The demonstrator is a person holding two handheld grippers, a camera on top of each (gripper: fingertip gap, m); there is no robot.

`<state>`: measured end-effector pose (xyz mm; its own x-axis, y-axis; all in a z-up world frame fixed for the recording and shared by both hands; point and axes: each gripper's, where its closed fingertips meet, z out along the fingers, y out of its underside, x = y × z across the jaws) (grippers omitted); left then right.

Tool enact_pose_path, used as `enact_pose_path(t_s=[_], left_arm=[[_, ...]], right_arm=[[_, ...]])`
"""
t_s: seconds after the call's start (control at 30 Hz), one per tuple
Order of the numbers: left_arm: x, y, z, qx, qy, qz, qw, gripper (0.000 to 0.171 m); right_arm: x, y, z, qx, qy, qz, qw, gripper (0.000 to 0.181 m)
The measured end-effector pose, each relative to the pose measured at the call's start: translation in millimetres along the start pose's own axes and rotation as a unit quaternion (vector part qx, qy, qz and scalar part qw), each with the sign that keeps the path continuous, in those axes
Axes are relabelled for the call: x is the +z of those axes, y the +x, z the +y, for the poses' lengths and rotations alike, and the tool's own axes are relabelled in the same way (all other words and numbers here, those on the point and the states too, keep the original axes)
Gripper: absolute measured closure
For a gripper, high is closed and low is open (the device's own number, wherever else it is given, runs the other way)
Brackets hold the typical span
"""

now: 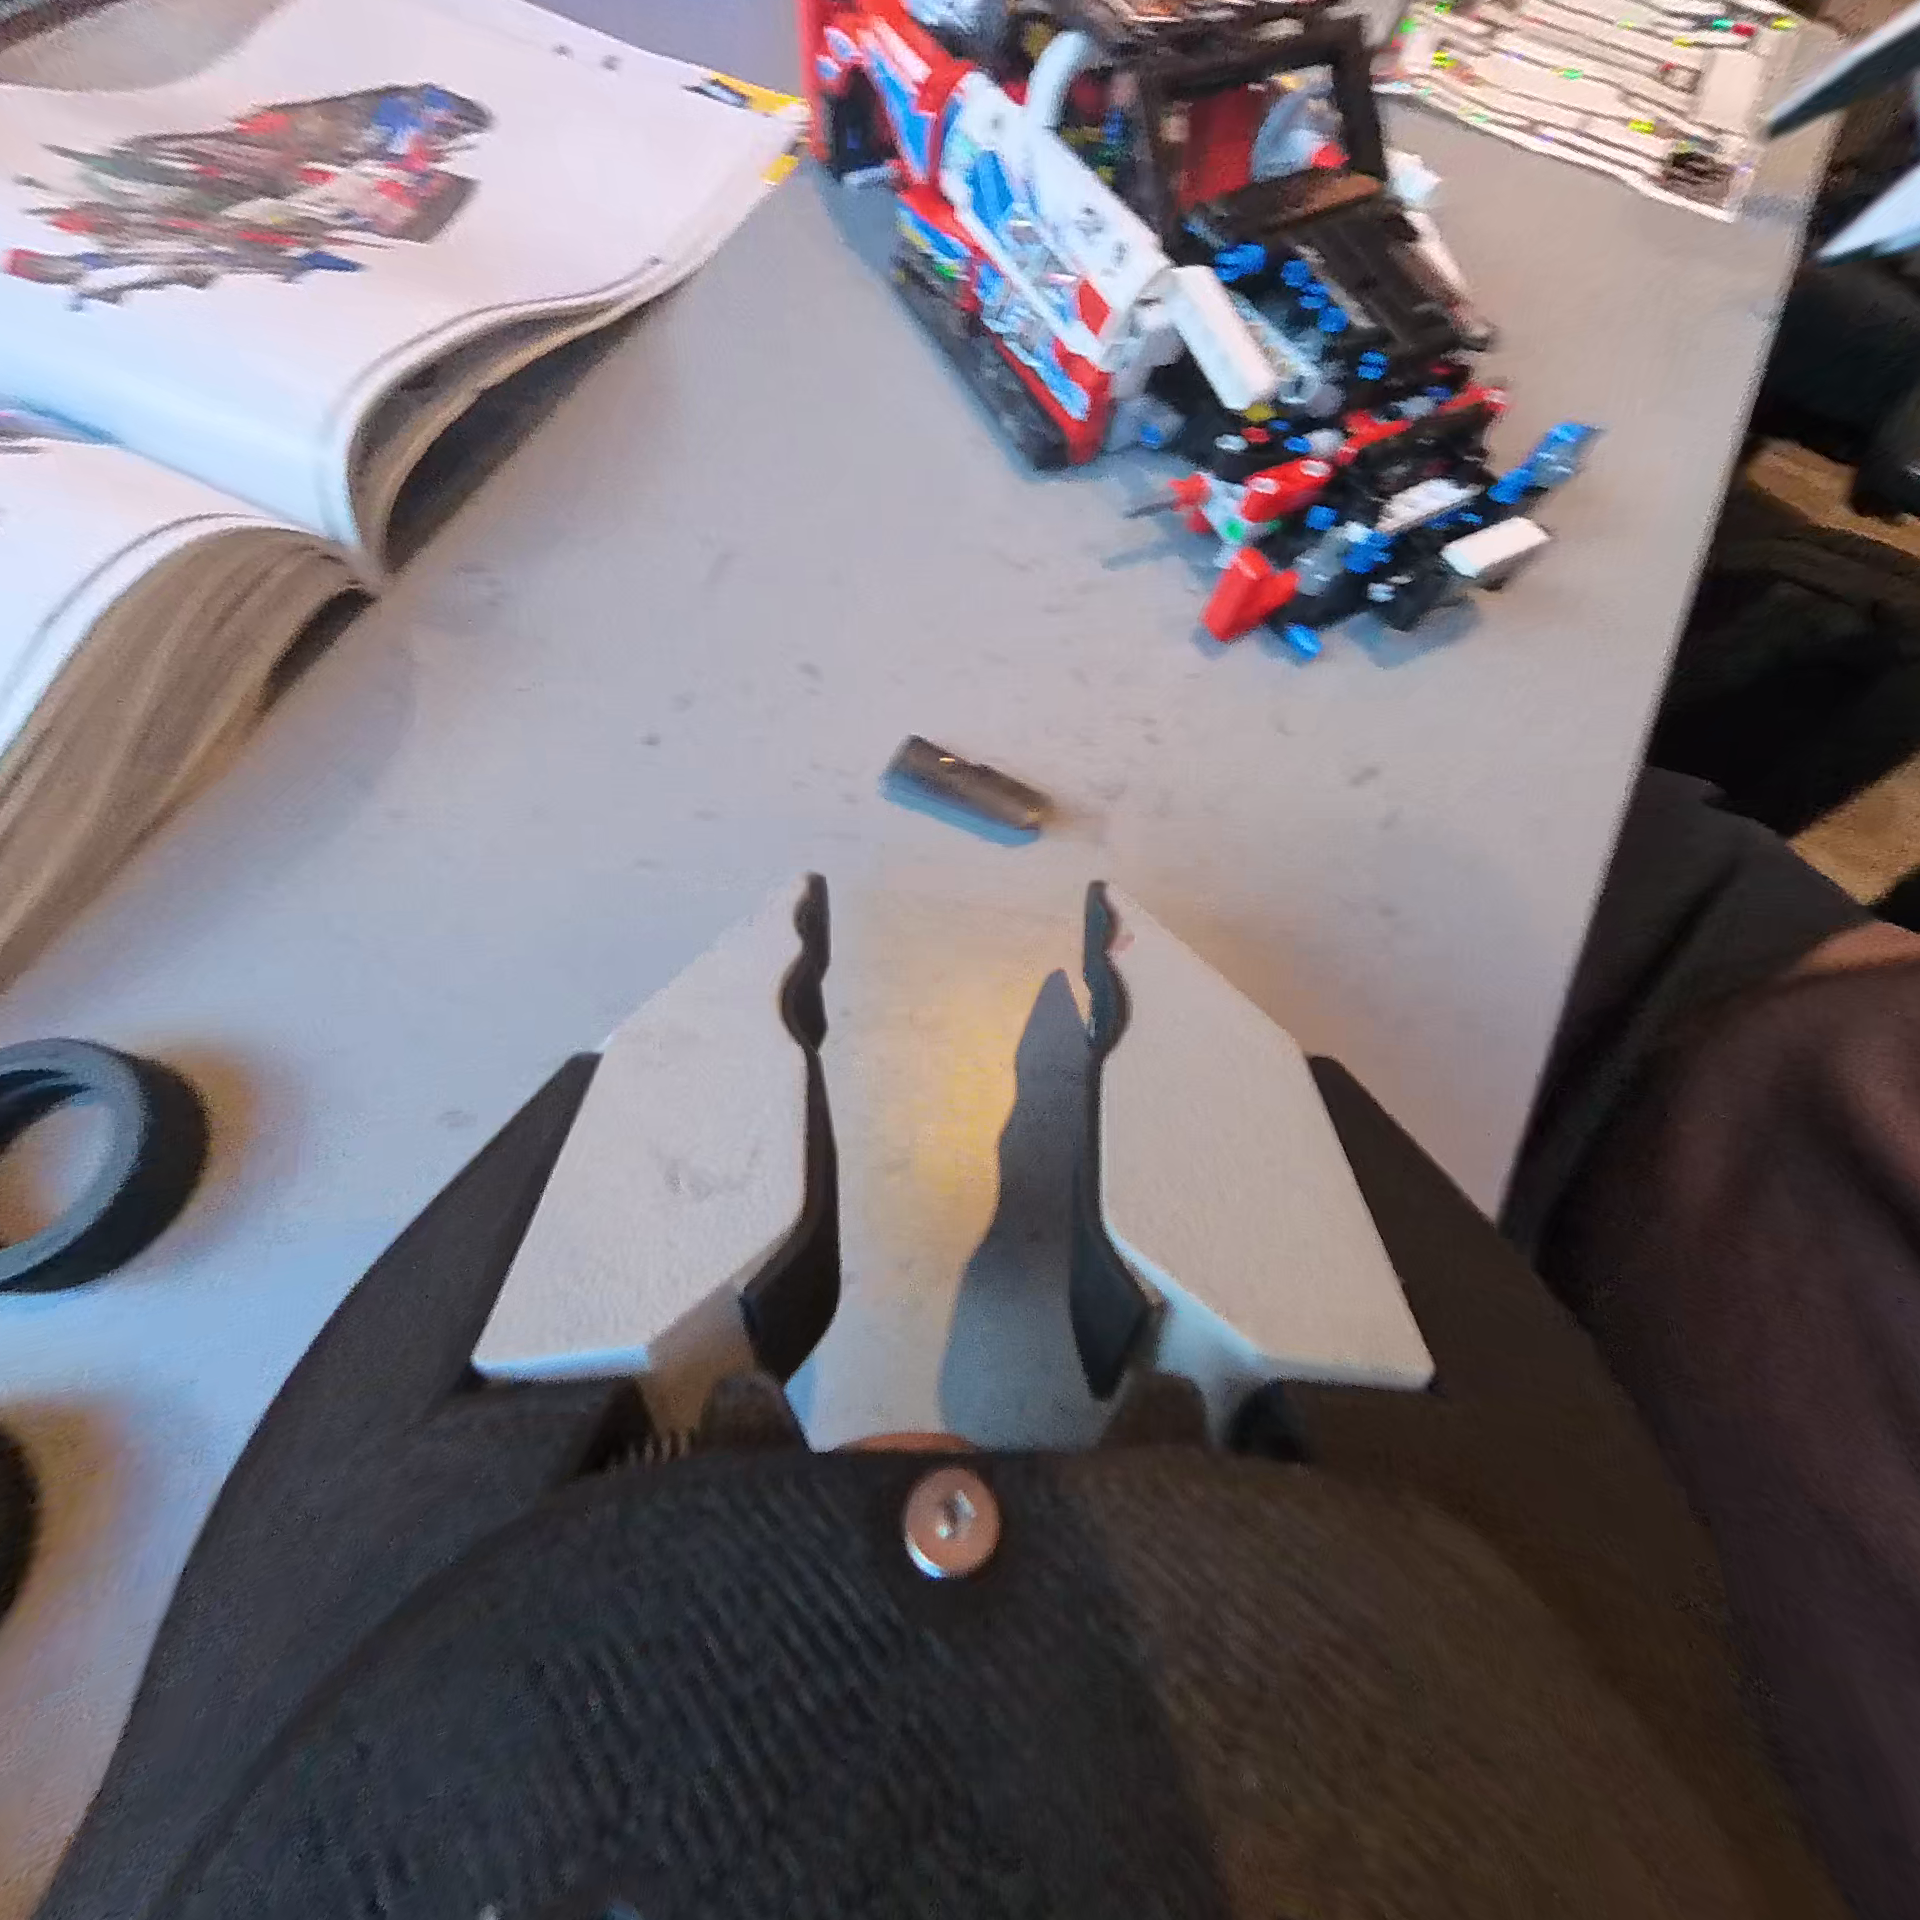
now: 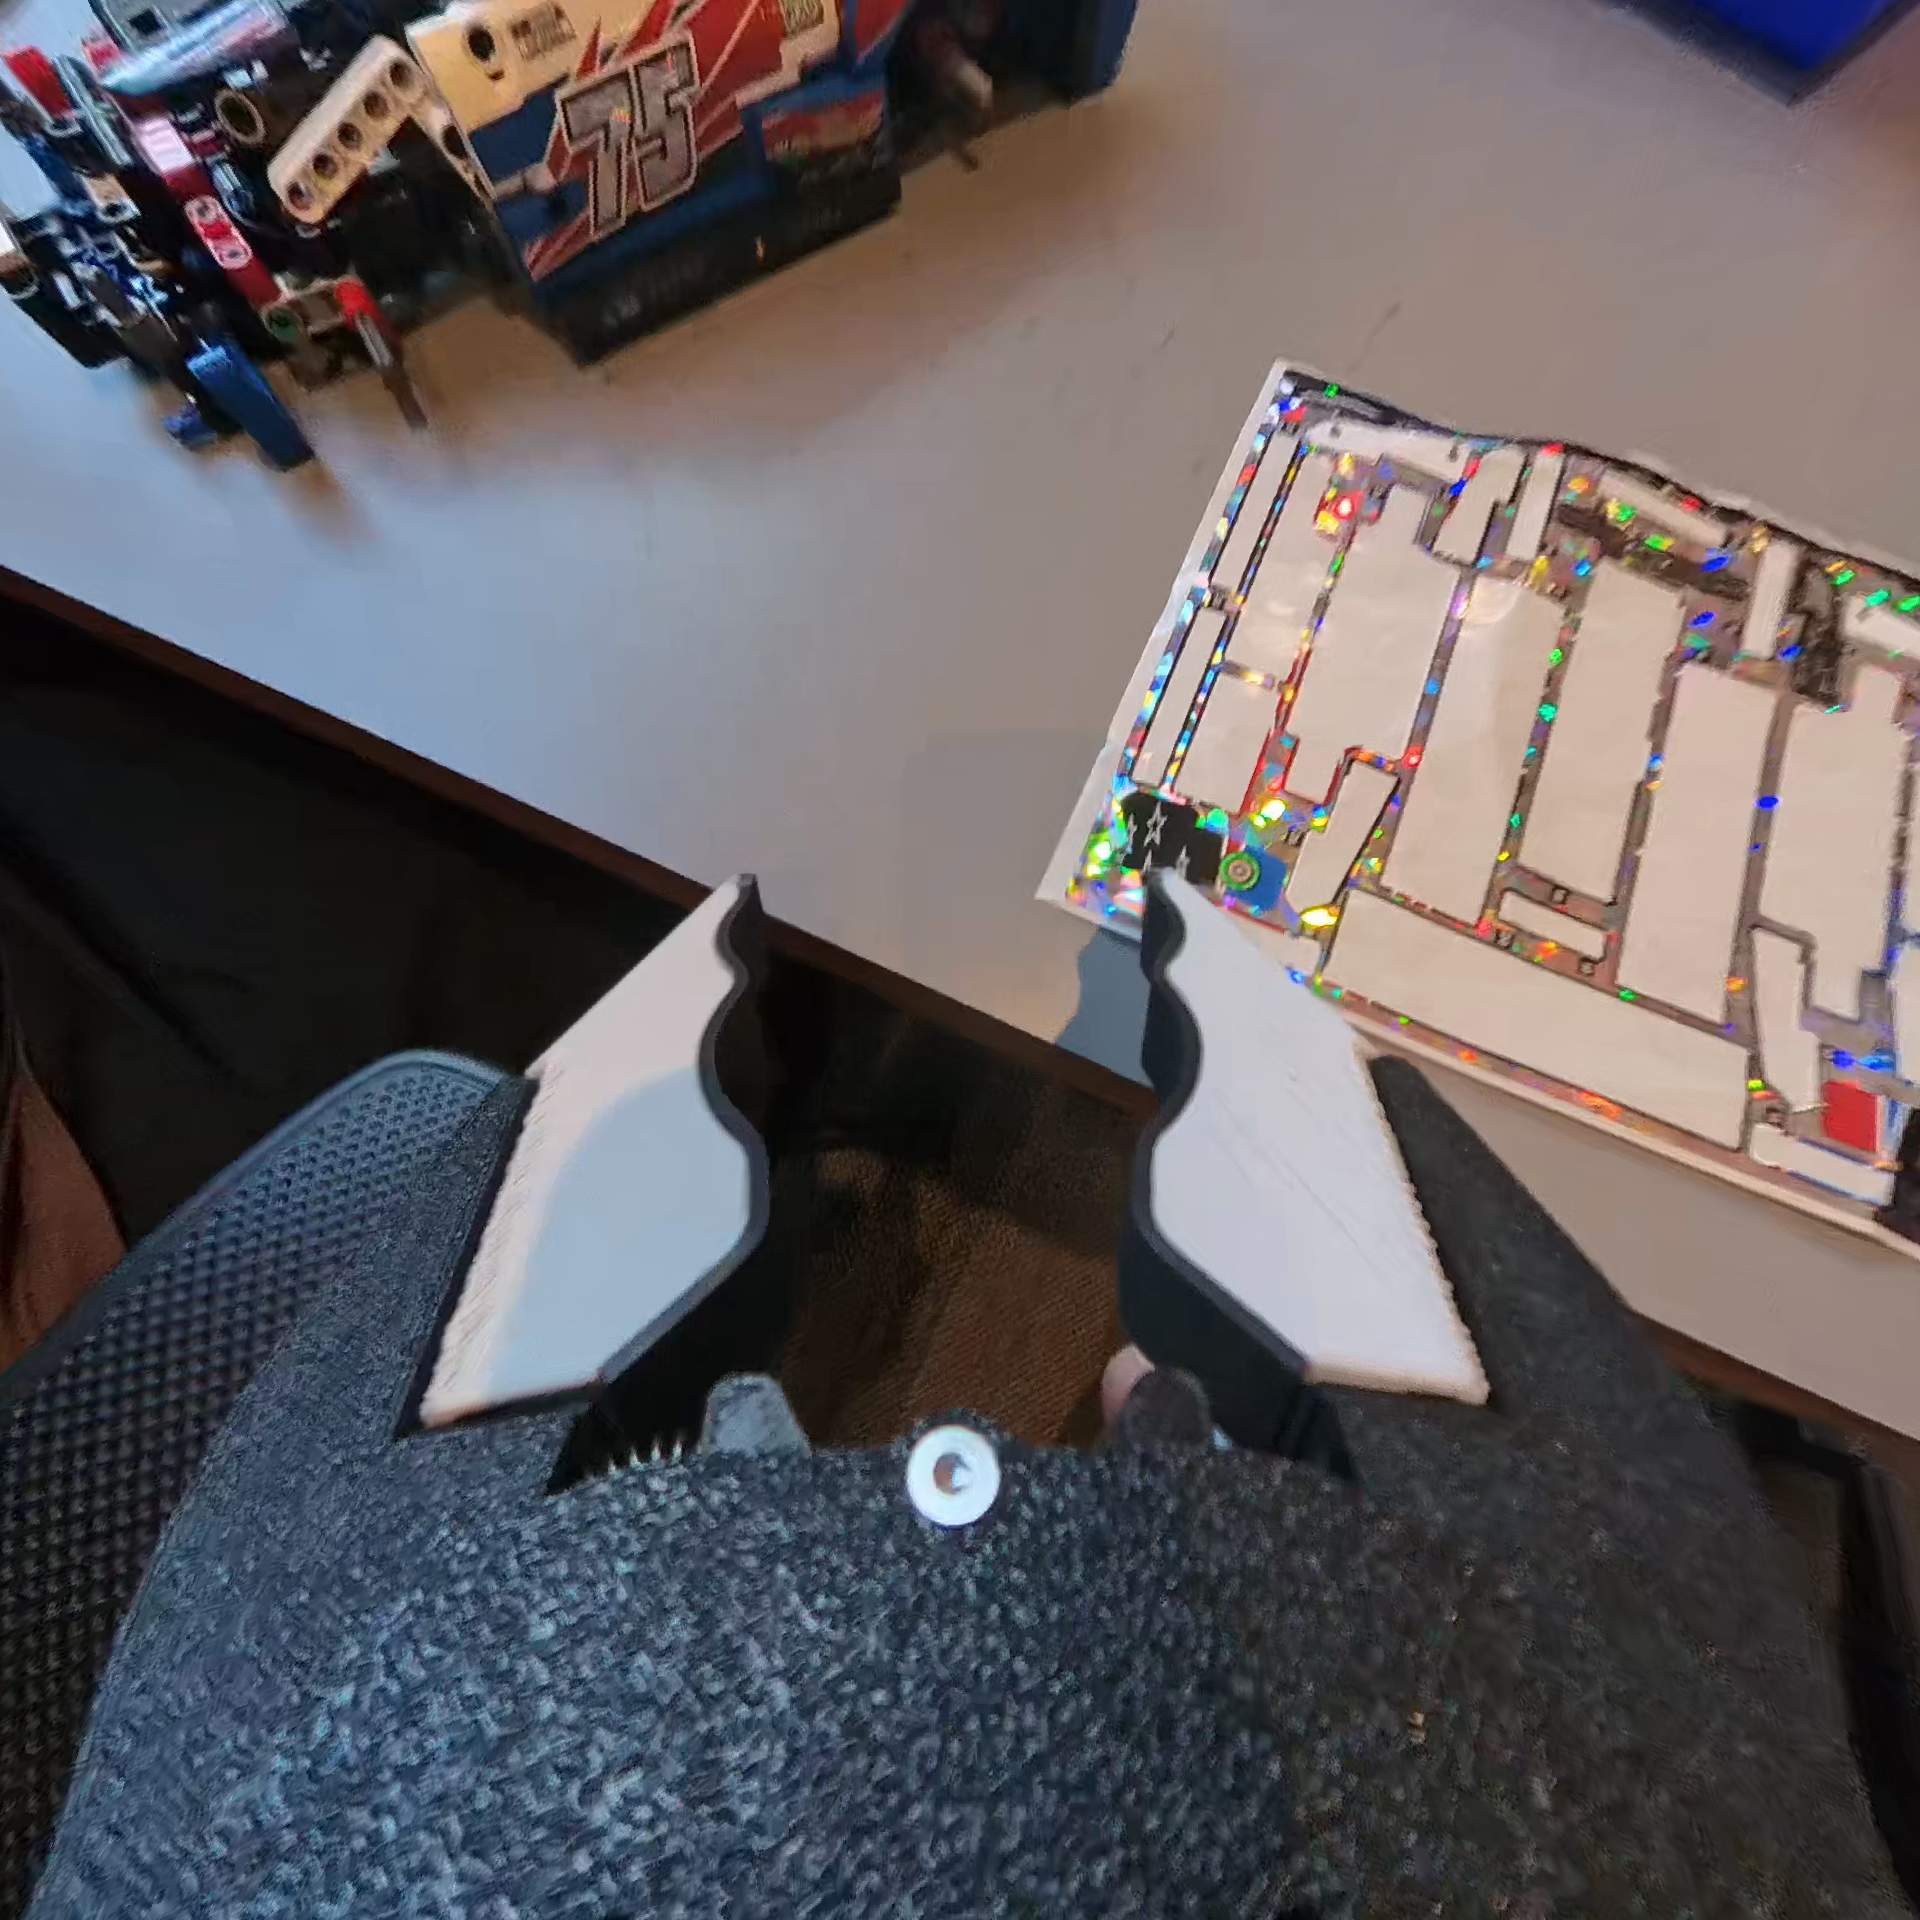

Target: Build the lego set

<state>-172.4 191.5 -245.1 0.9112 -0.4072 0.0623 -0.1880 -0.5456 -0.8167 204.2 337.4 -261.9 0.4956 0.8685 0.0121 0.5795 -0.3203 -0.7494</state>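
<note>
Grey tabletop (image 1: 644,665) spreads beneath your left gripper (image 1: 956,894), jaws parted and empty, a small dark piece (image 1: 964,792) just ahead. Your right gripper (image 2: 951,894), likewise agape, meets the sticker sheet (image 2: 1538,769). Beyond stands the lego car (image 1: 1174,291), beside the open instruction book (image 1: 312,260).

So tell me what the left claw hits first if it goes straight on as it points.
Most likely the small dark grey piece lying loose on the table, just beyond the open left claw. The lego car sits farther off to the right; depth is uncertain.
</note>
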Motion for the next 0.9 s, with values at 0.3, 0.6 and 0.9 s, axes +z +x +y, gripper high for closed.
enact_pose_path(t_s=[0.3, 0.6, 0.9], left_arm=[[4.6, 32.9, 10.8, 0.081, -0.031, -0.044, 0.995, 0.130], [-8.9, 17.5, 3.3, 0.060, 0.014, -0.058, 0.996, 0.134], [-9.1, 20.1, 3.6, 0.034, 0.015, -0.014, 0.999, 0.136]], right_arm=[[4.0, -14.8, 5.5, 0.038, 0.010, -0.062, 0.997, 0.126], [-18.8, -0.1, -20.4, 0.099, 0.081, -0.045, 0.991, 0.135], [-8.7, 21.9, -69.1, 0.146, 0.172, 0.038, 0.974, 0.137]])
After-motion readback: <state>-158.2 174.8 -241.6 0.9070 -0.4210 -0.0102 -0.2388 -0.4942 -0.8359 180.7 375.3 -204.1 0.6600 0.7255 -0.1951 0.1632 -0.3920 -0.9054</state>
